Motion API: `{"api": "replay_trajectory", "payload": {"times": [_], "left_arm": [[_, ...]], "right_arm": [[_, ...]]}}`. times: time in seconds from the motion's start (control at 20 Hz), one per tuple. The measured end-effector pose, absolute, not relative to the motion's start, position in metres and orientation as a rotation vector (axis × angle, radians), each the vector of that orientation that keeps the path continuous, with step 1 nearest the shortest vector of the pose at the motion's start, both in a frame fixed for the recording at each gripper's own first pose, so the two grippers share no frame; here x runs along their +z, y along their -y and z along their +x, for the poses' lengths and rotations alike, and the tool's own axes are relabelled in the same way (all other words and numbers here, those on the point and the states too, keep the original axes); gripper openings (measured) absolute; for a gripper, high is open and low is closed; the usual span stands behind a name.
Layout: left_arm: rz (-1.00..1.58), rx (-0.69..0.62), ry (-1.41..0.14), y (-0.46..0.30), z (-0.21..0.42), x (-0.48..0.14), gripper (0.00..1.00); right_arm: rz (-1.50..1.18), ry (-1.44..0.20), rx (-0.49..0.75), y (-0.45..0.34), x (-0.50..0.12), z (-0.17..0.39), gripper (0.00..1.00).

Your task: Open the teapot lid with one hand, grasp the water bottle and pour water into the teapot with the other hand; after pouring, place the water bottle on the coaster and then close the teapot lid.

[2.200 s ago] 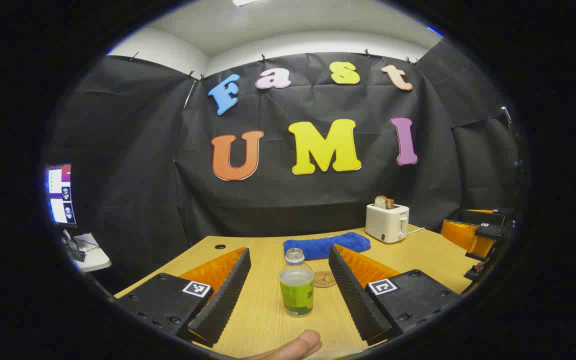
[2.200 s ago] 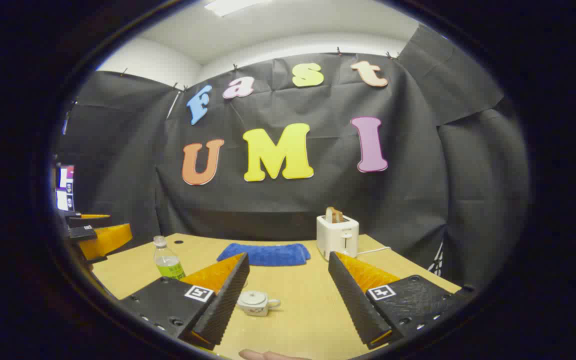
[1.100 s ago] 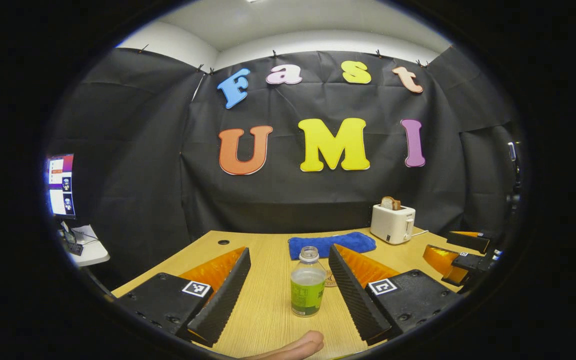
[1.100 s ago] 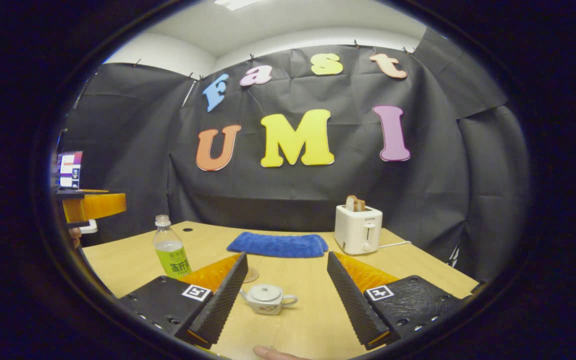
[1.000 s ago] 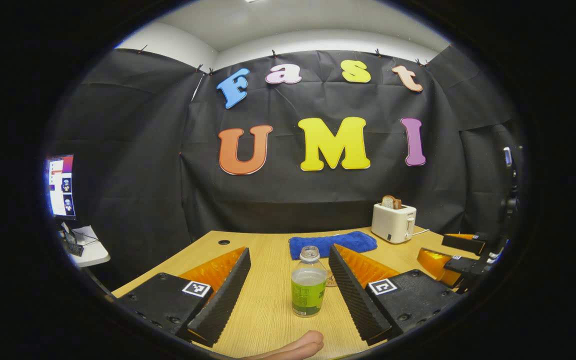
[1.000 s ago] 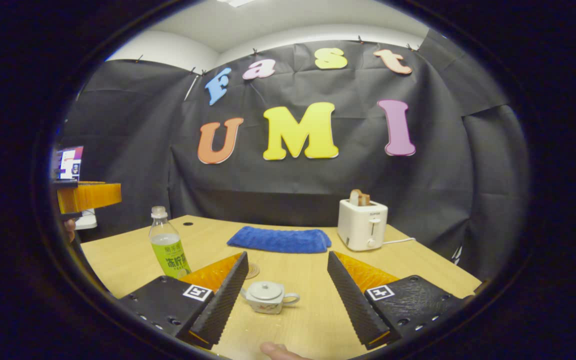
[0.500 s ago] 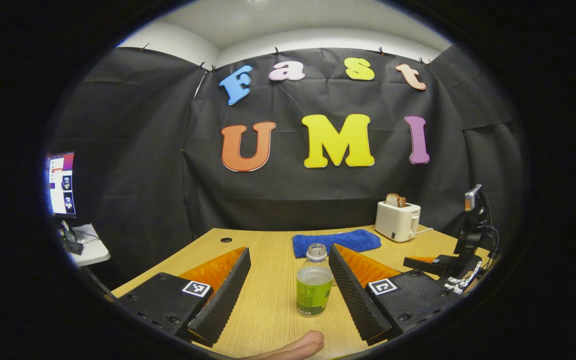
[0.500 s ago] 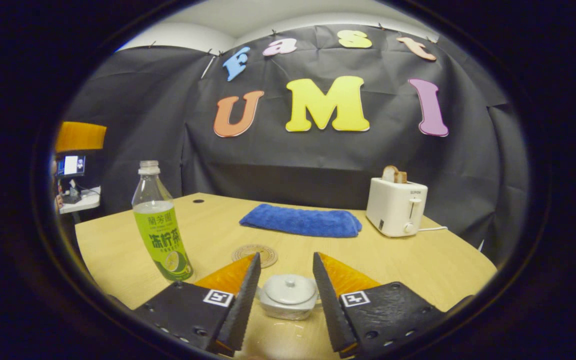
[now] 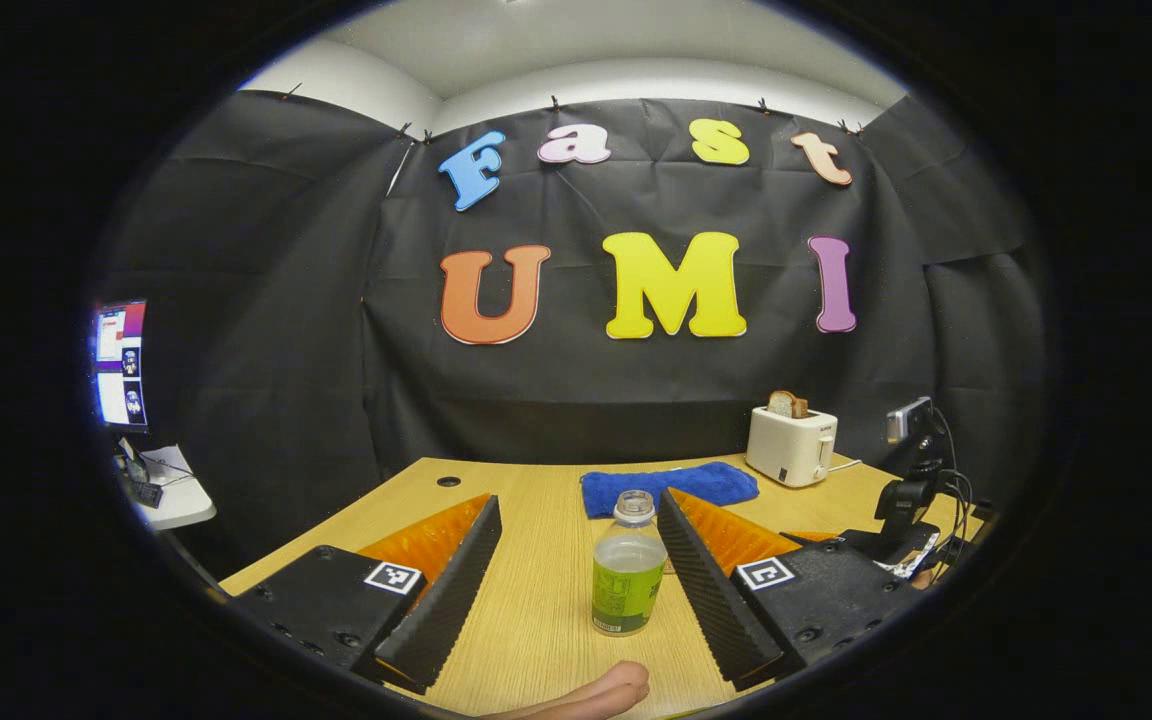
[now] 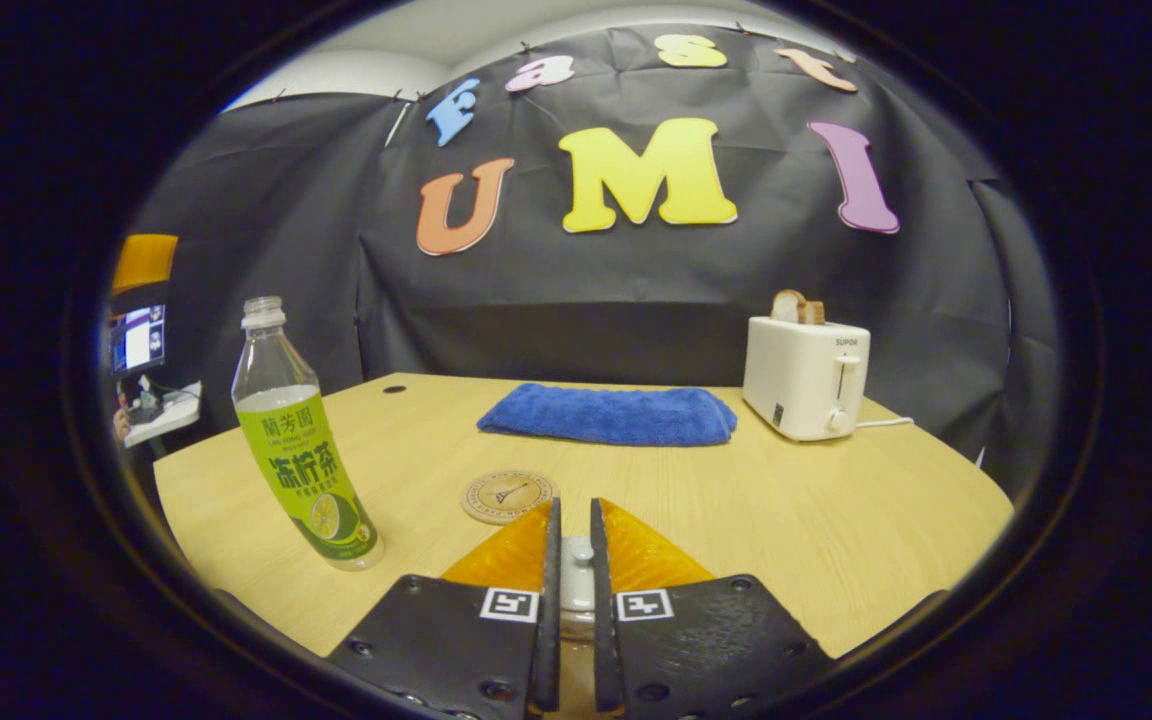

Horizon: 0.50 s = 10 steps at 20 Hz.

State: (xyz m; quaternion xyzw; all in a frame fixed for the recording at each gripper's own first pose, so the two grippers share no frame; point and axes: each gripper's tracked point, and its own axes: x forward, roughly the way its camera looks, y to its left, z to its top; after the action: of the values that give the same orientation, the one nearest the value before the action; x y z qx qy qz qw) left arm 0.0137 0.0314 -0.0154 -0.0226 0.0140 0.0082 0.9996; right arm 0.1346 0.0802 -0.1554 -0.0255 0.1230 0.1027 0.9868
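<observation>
My right gripper pinches the teapot lid knob, not yet lifted; my left gripper, spread, flanks the untouched water bottle.

Since two seconds ago the right gripper has dropped low over the small white ceramic teapot's lid and its wide-spread fingers have narrowed onto the lid's knob, the round cork coaster lying just beyond.
</observation>
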Motion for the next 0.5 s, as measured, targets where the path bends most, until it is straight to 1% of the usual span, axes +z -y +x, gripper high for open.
{"api": "replay_trajectory", "payload": {"times": [0.05, 0.1, 0.2, 0.25, 0.35, 0.5], "left_arm": [[-0.047, -0.008, -0.016, -0.029, 0.014, -0.013, 0.98], [-0.042, -0.031, -0.002, -0.028, 0.013, -0.009, 0.98], [-0.050, -0.071, -0.002, -0.026, 0.012, -0.013, 0.98], [-0.058, -0.082, -0.002, -0.027, 0.014, -0.014, 0.98], [-0.073, -0.100, 0.000, -0.029, 0.017, -0.015, 0.98], [-0.098, -0.183, 0.001, -0.013, 0.019, -0.018, 0.98]], "right_arm": [[-0.076, -0.238, 0.187, -0.076, -0.154, 0.142, 0.14], [-0.088, -0.230, 0.186, -0.078, -0.153, 0.140, 0.02], [-0.099, -0.227, 0.192, -0.079, -0.148, 0.136, 0.04], [-0.095, -0.237, 0.194, -0.079, -0.149, 0.137, 0.02], [-0.072, -0.233, 0.198, -0.080, -0.141, 0.139, 0.01], [-0.058, -0.192, 0.203, -0.085, -0.123, 0.130, 0.02]]}}
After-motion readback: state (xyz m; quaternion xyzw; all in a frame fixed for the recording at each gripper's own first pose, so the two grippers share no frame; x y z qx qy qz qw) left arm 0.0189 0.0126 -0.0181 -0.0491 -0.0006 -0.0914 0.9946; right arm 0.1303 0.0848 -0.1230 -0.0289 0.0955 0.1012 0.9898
